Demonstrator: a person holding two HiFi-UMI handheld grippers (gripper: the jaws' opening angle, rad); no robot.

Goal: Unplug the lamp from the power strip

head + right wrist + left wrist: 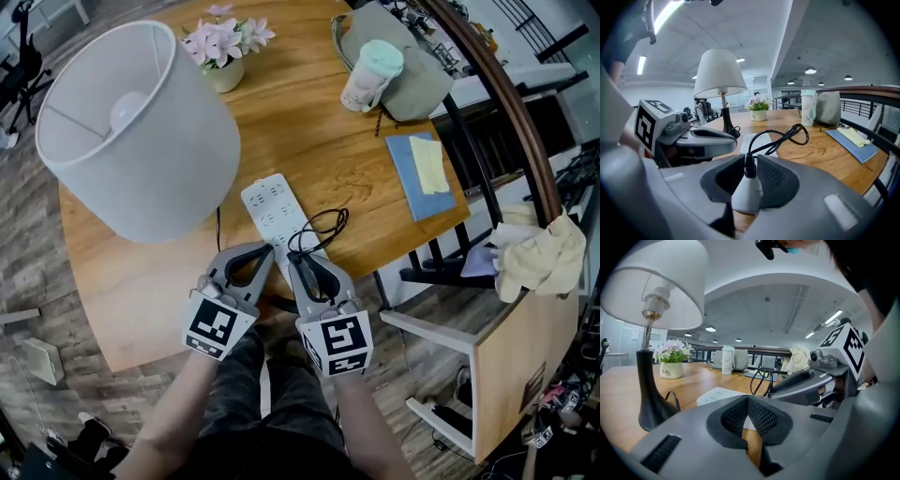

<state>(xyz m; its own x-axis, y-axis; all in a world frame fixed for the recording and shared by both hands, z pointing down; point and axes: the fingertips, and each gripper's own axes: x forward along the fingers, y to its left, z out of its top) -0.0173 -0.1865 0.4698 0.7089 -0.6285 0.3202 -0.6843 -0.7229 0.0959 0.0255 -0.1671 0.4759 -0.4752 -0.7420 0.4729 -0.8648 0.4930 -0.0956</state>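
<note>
1. Right gripper view shows my right gripper [749,164] with its two jaws standing apart at a middle width, and the white plug [747,193] lies between them
2. The right pad is close against the plug, but on the left side I see a dark gap, so the pads do not press on it; the plug sits low between the jaws, with its thick end toward the camera
3. The black cord [787,136] comes out of the far end of the plug, rises and makes a loop above the table [820,154]
4. The power strip [757,139] lies flat on the wood just beyond the plug; the pins of the plug are hidden from me, so I cannot tell what they touch
5. My left gripper [748,398] is just beside the right one, near the same edge of the table; its pads meet at the tips and nothing is between them, only wood shows through the slit behind the tips
6. The lamp [141,131] stands upright on the left part of the table, and its black base is near the left side of the power strip
7. Farther away on the table are a flower pot [225,70], a cup [368,80] in front of a grey bag [422,84], and a blue notebook [412,183] with a yellow sheet on it, near the right edge
</note>
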